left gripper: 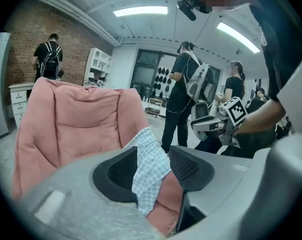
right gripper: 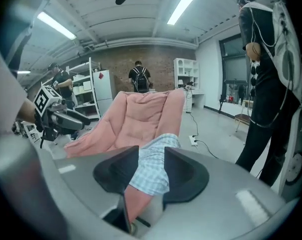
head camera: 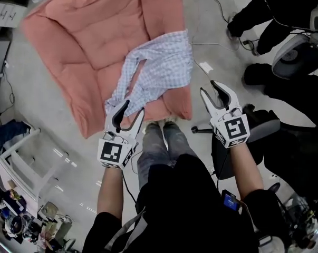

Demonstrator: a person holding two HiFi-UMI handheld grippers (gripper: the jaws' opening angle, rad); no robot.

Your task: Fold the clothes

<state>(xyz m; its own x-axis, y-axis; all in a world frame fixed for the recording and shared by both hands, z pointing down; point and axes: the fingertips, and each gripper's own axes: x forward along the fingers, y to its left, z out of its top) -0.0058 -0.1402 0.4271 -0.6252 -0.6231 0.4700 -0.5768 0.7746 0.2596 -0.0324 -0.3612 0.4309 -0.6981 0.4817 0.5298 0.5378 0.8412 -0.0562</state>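
Left gripper [head camera: 133, 109] and right gripper [head camera: 208, 88]: jaws part-open, nothing held. Each gripper view frames the checked shirt [head camera: 159, 67] in its gap. Only the head view shows it lying crumpled ahead on the pink floor cushion [head camera: 85, 41], the right gripper apart from it. The gripper views alone show standing people [left gripper: 183, 94] and a brick wall [right gripper: 120, 64].

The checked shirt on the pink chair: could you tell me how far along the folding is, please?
Done: nothing looks folded yet. The checked shirt lies crumpled on the pink chair. In hand: nothing. The left gripper and the right gripper hover near its lower edge, jaws apart and empty, both aimed at it. Left: grasping the shirt, flattening it and making every fold.
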